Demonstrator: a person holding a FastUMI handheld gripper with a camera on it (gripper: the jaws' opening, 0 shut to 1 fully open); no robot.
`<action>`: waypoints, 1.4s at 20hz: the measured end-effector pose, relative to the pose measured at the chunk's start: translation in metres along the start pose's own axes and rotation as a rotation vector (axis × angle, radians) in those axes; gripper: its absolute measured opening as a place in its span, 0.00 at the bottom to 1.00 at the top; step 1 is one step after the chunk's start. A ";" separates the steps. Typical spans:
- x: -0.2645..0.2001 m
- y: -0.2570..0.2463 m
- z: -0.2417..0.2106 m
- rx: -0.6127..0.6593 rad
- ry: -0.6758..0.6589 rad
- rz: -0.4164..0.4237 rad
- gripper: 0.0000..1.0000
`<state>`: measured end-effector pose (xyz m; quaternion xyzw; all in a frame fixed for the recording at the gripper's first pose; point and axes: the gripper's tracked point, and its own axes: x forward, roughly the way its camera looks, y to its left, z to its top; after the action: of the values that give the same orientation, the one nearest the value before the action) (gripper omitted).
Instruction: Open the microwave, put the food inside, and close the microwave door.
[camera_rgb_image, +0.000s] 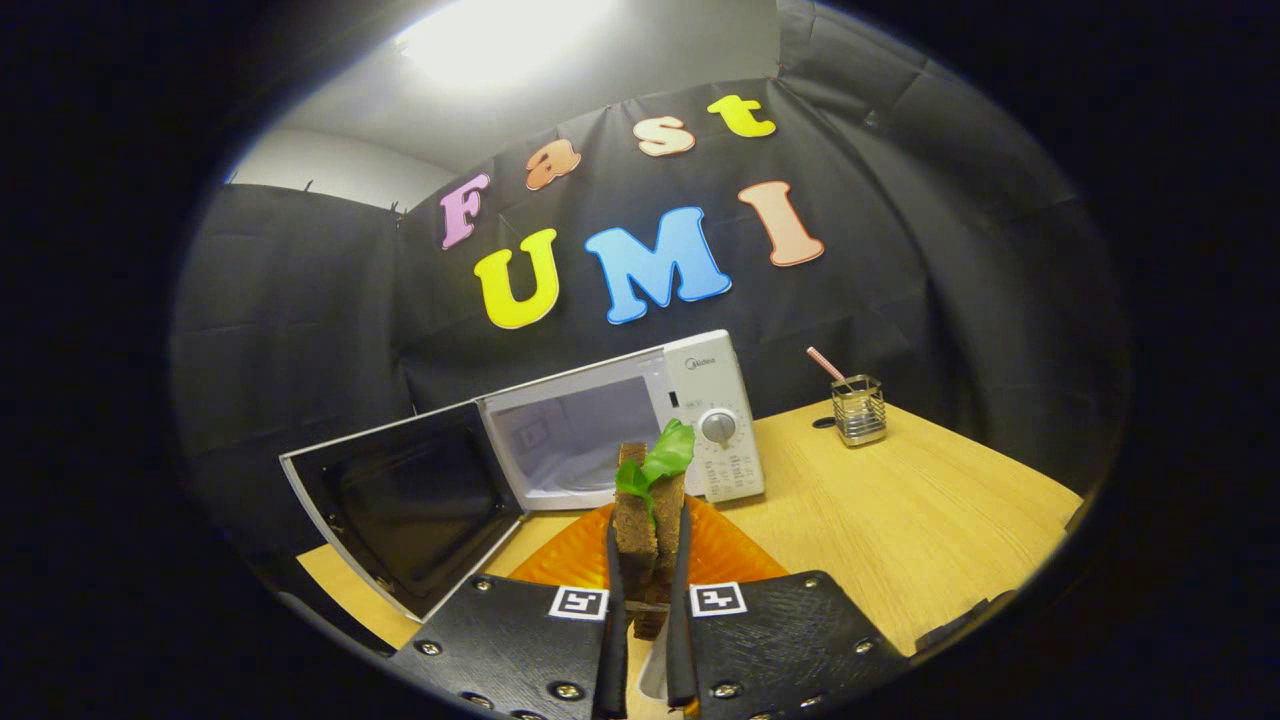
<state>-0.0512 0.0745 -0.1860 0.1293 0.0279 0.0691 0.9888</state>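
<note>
Gripper (648, 560) clamped on sandwich (648, 510)

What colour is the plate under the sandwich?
Orange, with ribbed lines: the plate, gripper view.

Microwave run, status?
Claw shut on sandwich, held above orange plate. Microwave just beyond, door swung open, cavity bare. Path ahead looks clear; utensil holder off to the side.
</note>
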 end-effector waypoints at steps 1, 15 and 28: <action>0.008 0.008 0.003 0.016 -0.007 0.018 0.16; 0.147 0.067 0.008 0.521 0.001 0.125 0.15; 0.242 0.066 -0.009 0.921 -0.038 0.004 0.15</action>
<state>0.1788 0.1745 -0.1864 0.5567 0.0373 0.0488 0.8284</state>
